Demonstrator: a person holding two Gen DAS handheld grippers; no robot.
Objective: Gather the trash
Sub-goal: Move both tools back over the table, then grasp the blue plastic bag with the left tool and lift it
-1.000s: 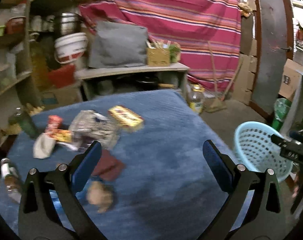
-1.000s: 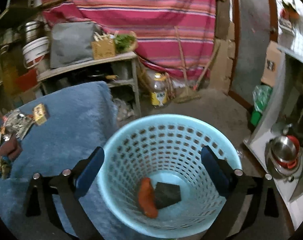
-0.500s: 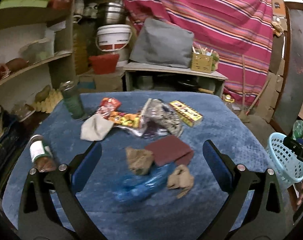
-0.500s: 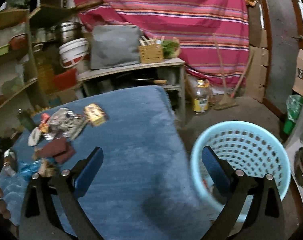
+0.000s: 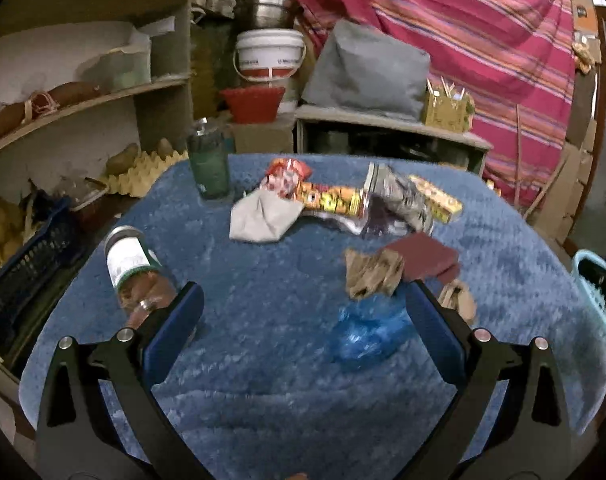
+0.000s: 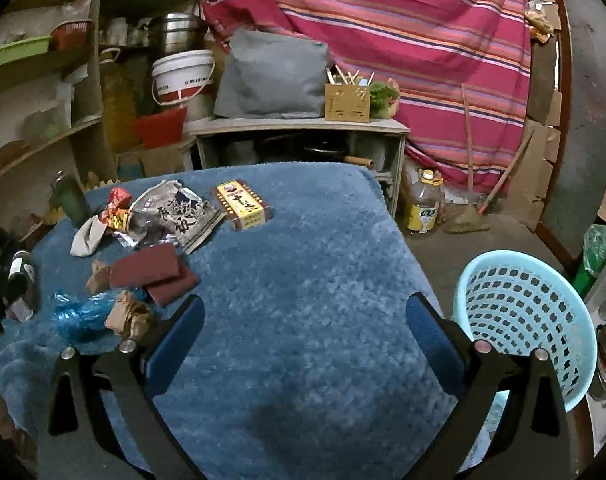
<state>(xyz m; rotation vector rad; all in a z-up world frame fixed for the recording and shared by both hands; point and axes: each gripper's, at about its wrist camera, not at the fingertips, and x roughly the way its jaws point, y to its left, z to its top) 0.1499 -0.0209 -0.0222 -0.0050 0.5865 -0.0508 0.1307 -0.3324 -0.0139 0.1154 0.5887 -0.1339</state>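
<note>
Trash lies on the blue-covered table (image 5: 263, 320): a blue plastic bag (image 5: 365, 330), crumpled brown paper (image 5: 373, 272), dark red pads (image 5: 423, 258), a white wrapper (image 5: 261, 216), snack packets (image 5: 327, 196) and a yellow box (image 6: 243, 204). My left gripper (image 5: 303, 320) is open and empty, just before the blue bag. My right gripper (image 6: 305, 324) is open and empty over bare table, with the trash (image 6: 143, 276) to its left and the light blue basket (image 6: 519, 320) to its right.
A lying bottle (image 5: 137, 268) and a green glass (image 5: 209, 166) are on the table's left. Shelves (image 5: 83, 100) stand left, a low cabinet (image 6: 299, 140) behind. A plastic jug (image 6: 423, 204) and broom stand on the floor.
My left gripper swung left from the basket side to face the trash pile. My right gripper moved from above the basket back over the table. Both stayed open.
</note>
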